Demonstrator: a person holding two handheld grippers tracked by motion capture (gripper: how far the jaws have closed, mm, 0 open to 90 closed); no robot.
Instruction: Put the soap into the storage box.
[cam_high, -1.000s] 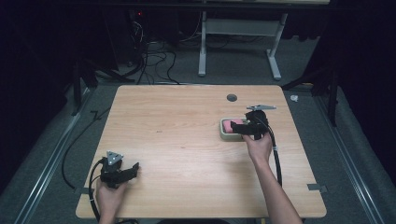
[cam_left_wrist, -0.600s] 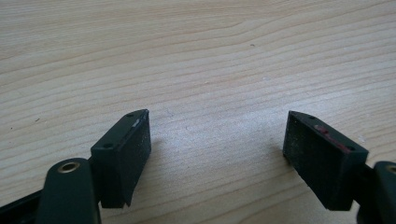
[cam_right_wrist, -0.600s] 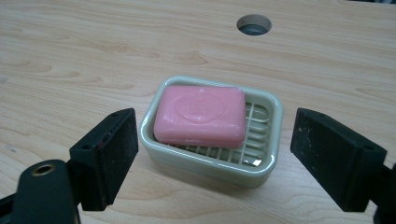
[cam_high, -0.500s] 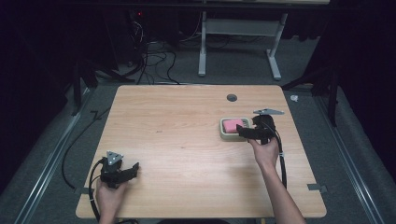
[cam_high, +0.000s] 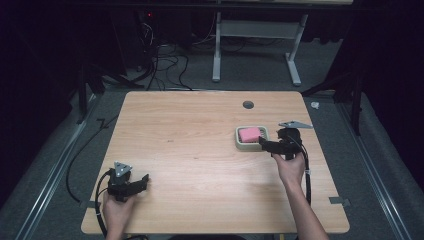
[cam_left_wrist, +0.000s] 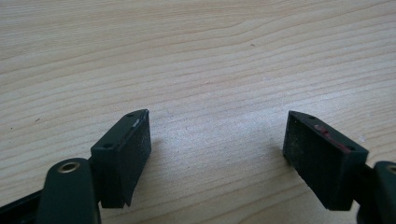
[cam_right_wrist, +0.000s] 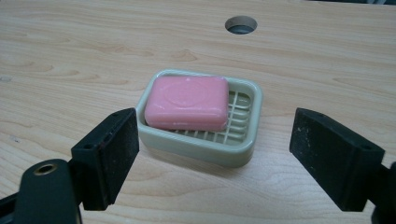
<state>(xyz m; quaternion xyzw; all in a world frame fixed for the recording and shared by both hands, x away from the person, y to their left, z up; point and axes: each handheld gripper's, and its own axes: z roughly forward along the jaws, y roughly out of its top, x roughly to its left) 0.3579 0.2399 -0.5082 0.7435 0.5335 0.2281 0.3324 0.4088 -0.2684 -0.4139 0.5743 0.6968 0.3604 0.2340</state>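
Right gripper (cam_right_wrist: 215, 154) jaws wide, lined up on soap dish (cam_right_wrist: 201, 140) holding pink soap bar (cam_right_wrist: 187, 102), near desk's right edge. Likely approach step; next advance, straddle, close. Left gripper (cam_left_wrist: 217, 154) idle, jaws wide.

You worked at a brightly lit table (cam_high: 200, 150) ringed by near-black surroundings; your high view was soft, both gripper views sharp, shadows beneath the jaws faint.
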